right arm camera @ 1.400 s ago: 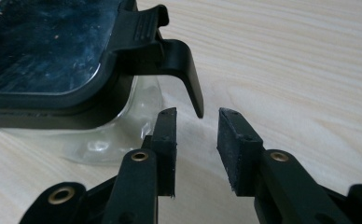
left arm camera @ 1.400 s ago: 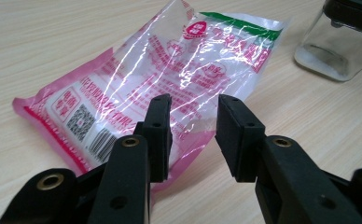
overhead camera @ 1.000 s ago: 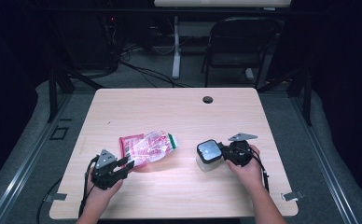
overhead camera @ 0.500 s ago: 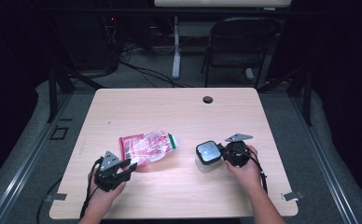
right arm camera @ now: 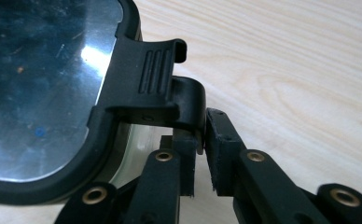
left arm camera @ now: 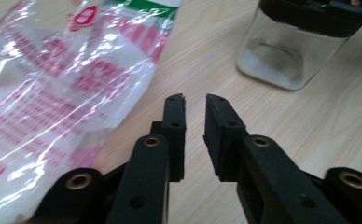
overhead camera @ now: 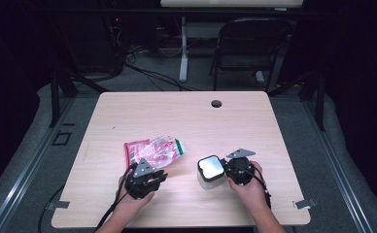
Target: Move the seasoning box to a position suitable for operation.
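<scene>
A clear square container with a black-rimmed lid stands on the table's front right. My right gripper is shut on the lid's black latch; its jaws closed within the last second. A crinkled clear bag with red print and a green strip lies left of the container. My left gripper sits just below the bag's near edge. Its jaws have just been closing to a narrow gap, with nothing between them.
The wooden table has a round cable hole near its far edge. A folding chair and cables stand beyond the table on the floor. Both hands rest near the table's front edge.
My left gripper has slid right along the bag's near edge and its jaws have narrowed. The right gripper and container have shifted slightly left and nearer the front.
</scene>
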Available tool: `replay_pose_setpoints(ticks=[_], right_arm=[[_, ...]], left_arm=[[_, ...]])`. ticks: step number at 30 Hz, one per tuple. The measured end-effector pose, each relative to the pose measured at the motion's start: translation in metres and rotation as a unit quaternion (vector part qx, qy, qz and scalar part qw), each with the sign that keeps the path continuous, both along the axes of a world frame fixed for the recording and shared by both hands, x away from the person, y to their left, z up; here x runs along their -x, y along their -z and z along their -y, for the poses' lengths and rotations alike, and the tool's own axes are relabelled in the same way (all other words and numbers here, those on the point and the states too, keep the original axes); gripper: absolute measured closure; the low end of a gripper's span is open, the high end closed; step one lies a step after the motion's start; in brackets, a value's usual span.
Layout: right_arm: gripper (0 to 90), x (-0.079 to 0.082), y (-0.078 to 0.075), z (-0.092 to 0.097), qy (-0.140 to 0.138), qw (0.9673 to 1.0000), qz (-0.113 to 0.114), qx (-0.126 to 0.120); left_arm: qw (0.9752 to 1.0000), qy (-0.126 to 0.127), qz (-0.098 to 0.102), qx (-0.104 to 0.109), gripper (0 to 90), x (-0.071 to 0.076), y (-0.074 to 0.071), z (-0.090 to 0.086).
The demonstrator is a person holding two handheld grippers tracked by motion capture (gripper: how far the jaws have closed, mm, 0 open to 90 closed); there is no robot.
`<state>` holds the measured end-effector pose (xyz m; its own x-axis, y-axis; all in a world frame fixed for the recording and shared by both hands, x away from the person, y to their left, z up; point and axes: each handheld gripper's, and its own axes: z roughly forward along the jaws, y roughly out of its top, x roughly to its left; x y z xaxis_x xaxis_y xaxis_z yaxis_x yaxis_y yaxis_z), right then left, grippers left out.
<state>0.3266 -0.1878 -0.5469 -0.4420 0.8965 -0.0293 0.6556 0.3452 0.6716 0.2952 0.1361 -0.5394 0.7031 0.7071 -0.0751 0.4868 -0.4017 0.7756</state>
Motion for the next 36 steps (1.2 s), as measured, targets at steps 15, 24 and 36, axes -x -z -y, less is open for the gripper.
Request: replay_pose_setpoints(ticks=[15, 24, 36], right_arm=[[75.8, 0.030, -0.006, -0.002, -0.024, 0.9984, 0.004, -0.052], [73.2, 0.041, -0.009, -0.009, -0.063, 0.9965, 0.008, -0.055], [73.0, 0.045, -0.023, -0.002, -0.050, 0.9948, -0.026, -0.085]], left_arm=[[0.9977, 0.066, -0.017, 0.003, 86.3, -0.009, 0.002, 0.045], [0.9968, 0.078, -0.014, -0.001, 86.0, -0.012, 0.002, 0.049], [0.9960, 0.083, -0.034, 0.000, 83.3, -0.013, 0.000, 0.049]])
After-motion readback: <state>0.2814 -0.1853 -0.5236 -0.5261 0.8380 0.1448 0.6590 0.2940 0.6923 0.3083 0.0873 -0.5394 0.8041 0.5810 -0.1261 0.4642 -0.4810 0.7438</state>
